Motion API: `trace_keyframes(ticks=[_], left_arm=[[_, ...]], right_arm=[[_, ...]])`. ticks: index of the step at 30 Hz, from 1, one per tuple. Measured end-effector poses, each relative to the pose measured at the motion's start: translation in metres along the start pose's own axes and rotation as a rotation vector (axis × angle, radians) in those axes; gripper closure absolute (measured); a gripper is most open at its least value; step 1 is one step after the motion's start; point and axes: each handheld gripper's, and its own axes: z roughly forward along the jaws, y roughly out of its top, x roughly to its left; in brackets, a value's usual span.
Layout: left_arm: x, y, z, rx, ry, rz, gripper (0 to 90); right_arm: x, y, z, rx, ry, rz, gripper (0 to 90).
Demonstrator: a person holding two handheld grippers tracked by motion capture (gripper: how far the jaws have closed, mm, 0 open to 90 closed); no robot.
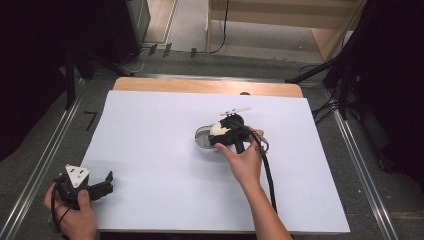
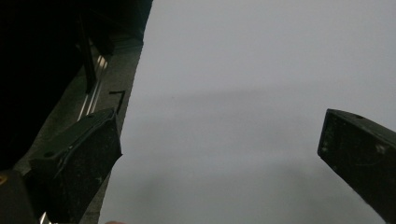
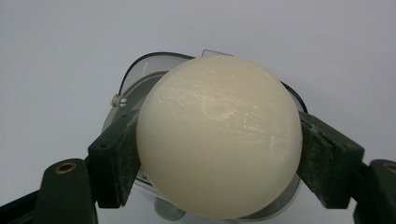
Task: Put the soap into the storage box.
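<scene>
A cream-coloured ball (image 3: pixel 218 135) sits between the pads of my right gripper (image 3: pixel 217 144), which is shut on it from both sides. Just beneath and behind it lies a round grey dish (image 3: pixel 140 74) with a dark rim and a clear lid part. From above, the ball (image 1: pixel 218 128) and right gripper (image 1: pixel 221 134) hang over the dish (image 1: pixel 201 139) near the middle of the table. My left gripper (image 1: pixel 107 183) rests at the table's front left corner. Its jaws stand wide apart with nothing between them, over bare white surface (image 2: pixel 219 149).
A white sheet (image 1: pixel 160 165) covers the table, with a wooden strip (image 1: pixel 200 86) showing along the far edge. Metal rails (image 1: pixel 45 160) run along both sides on the grey floor. A small black angled tool (image 1: pixel 90 120) lies on the floor to the left.
</scene>
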Motion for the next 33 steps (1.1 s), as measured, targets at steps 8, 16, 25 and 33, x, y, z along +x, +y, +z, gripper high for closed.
trace_keyframes(ticks=[8, 16, 25, 33], left_arm=[[0.0, 0.0, 0.0, 0.001, -0.001, -0.001, 0.1], [0.0, 0.0, 0.0, 0.001, -0.002, -0.001, 0.1], [0.0, 0.0, 0.0, -0.001, -0.003, -0.001, 0.1], [0.0, 0.0, 0.0, -0.001, -0.003, -0.003, 0.1]], right_arm=[[0.004, 0.002, 0.008, 0.008, 0.002, 0.009, 23.8], [0.002, 0.002, 0.014, 0.016, -0.003, 0.017, 23.8], [0.001, 0.001, 0.02, 0.03, -0.002, 0.025, 23.8], [0.001, 0.001, 0.024, 0.042, -0.002, 0.025, 23.7]])
